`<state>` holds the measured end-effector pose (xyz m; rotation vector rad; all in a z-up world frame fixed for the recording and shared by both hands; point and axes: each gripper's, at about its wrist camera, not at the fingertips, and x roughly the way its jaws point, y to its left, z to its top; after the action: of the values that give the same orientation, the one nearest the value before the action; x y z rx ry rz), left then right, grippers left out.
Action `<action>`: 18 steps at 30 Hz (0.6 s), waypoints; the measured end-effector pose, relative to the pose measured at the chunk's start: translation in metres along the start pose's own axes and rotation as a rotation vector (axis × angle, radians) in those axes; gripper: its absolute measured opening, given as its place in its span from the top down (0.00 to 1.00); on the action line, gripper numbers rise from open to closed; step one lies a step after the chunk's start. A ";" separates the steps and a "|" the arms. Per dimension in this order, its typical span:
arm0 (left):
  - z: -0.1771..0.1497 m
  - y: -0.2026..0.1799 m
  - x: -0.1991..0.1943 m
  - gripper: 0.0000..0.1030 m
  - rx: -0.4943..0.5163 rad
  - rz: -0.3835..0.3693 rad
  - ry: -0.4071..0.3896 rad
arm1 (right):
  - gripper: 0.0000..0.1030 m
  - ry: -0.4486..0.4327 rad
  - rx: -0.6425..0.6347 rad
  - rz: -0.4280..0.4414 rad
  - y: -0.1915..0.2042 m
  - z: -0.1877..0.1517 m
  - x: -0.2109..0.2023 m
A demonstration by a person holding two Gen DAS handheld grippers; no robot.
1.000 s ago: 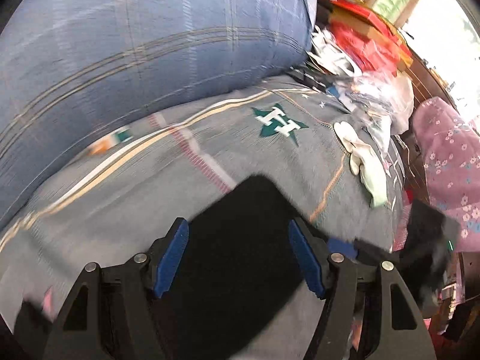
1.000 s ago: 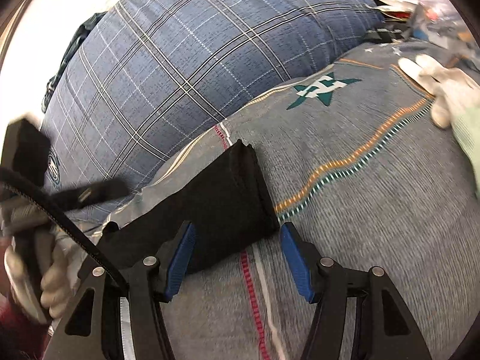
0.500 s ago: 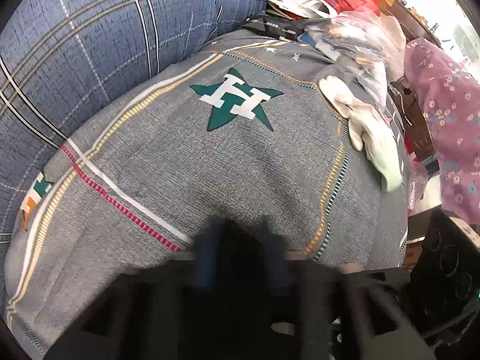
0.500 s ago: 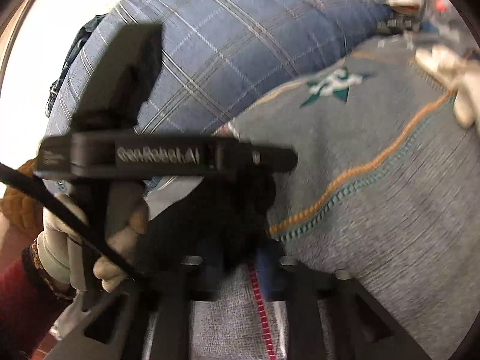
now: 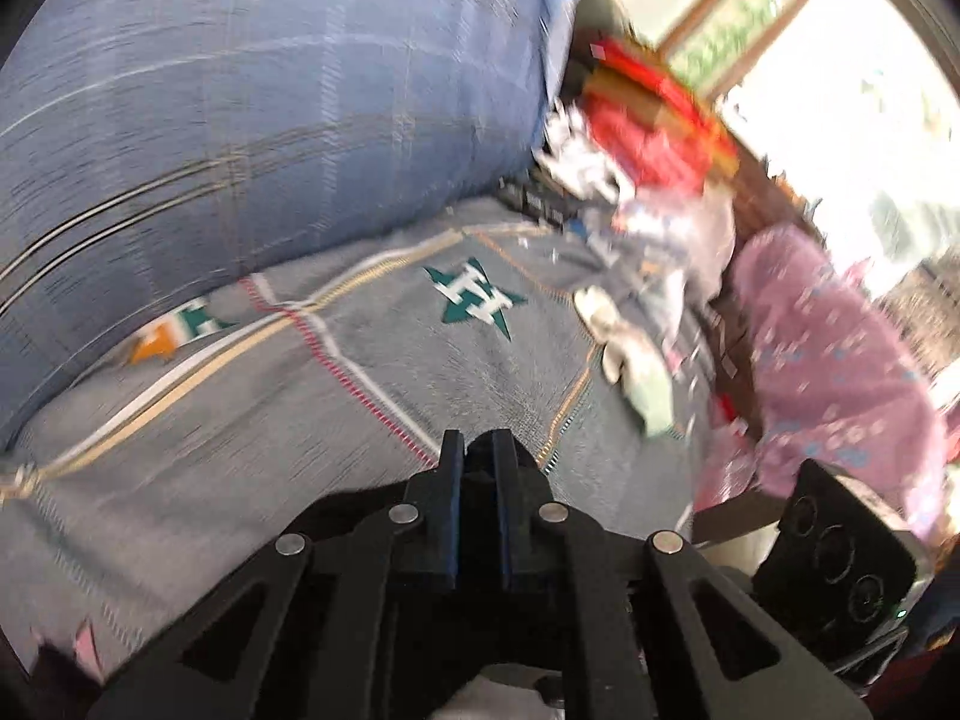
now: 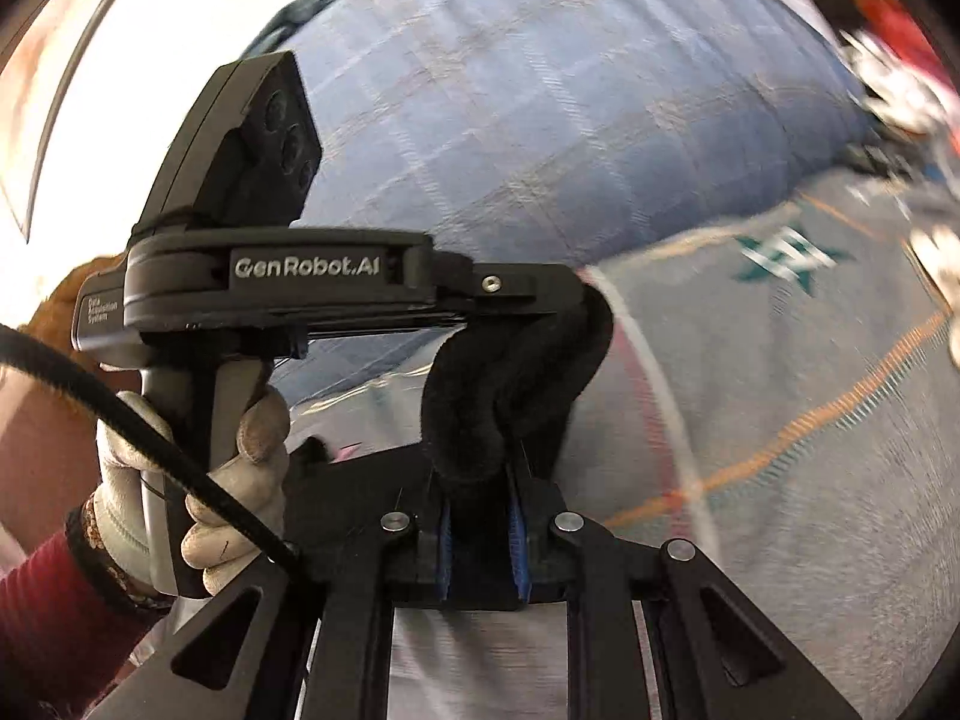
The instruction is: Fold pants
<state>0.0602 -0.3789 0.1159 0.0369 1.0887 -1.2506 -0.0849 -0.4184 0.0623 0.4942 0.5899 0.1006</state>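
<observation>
Right wrist view: right gripper (image 6: 480, 531) clamped on bunched black pants (image 6: 510, 378), lifted above grey bedspread (image 6: 780, 420). Gloved hand (image 6: 198, 480) holds left gripper (image 6: 564, 294), jaws shut on same fabric. Blue plaid pillow (image 6: 540, 108) behind. White gloves (image 5: 624, 348) farther off on spread.

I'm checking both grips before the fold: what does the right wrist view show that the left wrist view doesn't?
Only the right wrist view: the left gripper from the side, the gloved hand holding it, and the black pants bunched between both grippers, right gripper shut on them. Only the left wrist view: the window, pink floral fabric and red clutter. Both: plaid pillow and grey star-patterned bedcover.
</observation>
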 end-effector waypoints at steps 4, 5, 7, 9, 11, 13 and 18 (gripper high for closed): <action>-0.027 0.035 -0.036 0.91 -0.113 0.003 -0.074 | 0.84 0.054 -0.066 0.033 0.038 -0.004 0.022; -0.037 0.047 -0.044 0.91 -0.148 0.011 -0.086 | 0.84 0.078 -0.087 0.032 0.047 -0.008 0.031; -0.054 0.067 -0.054 0.91 -0.201 0.026 -0.099 | 0.84 0.116 -0.121 0.023 0.059 -0.016 0.046; -0.072 0.088 -0.062 0.91 -0.262 0.049 -0.107 | 0.84 0.167 -0.143 0.014 0.067 -0.028 0.065; -0.086 0.103 -0.068 0.91 -0.305 0.067 -0.117 | 0.84 0.201 -0.156 0.010 0.071 -0.036 0.078; -0.101 0.120 -0.075 0.91 -0.359 0.099 -0.123 | 0.84 0.231 -0.173 0.008 0.076 -0.043 0.088; -0.127 0.131 -0.098 0.88 -0.414 0.114 -0.152 | 0.51 0.283 -0.279 0.029 0.092 -0.055 0.095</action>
<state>0.0886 -0.1861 0.0466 -0.3021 1.1761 -0.8934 -0.0321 -0.2924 0.0182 0.2174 0.8318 0.2797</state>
